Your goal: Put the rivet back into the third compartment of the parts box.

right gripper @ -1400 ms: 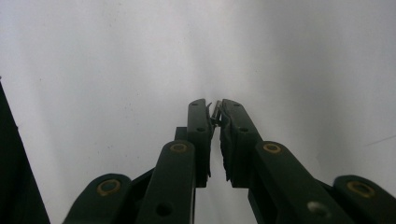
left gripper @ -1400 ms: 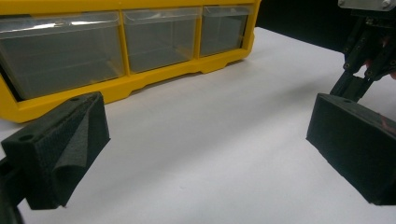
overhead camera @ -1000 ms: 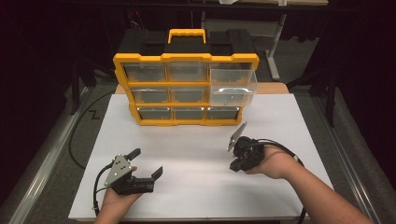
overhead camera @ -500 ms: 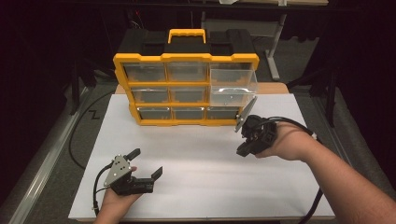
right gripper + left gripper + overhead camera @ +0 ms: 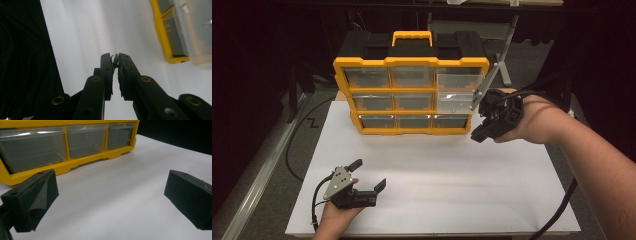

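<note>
A yellow organizer [image 5: 412, 62] with clear drawers and a black top stands at the back of the white board [image 5: 447, 175]. One clear drawer [image 5: 455, 102] in its right column is pulled out. My right gripper [image 5: 476, 136] hangs in the air just right of the organizer's lower right corner, jaws pointing down. In the right gripper view it [image 5: 115, 60] is shut, with a small dark object [image 5: 115, 60] pinched at the tips; I cannot tell what it is. My left gripper [image 5: 368, 174] rests at the front left, open and holding nothing, its wide jaws [image 5: 110, 200] facing the organizer's bottom row [image 5: 75, 142].
A black cable [image 5: 292, 150] loops on the grey surface left of the board. The right gripper's cable [image 5: 562, 205] trails under the forearm at the right. Dark stands and a metal frame [image 5: 507, 55] are behind the organizer.
The right hand has lifted its gripper from the board up and back, to beside the organizer's right side. The left gripper has stayed in place.
</note>
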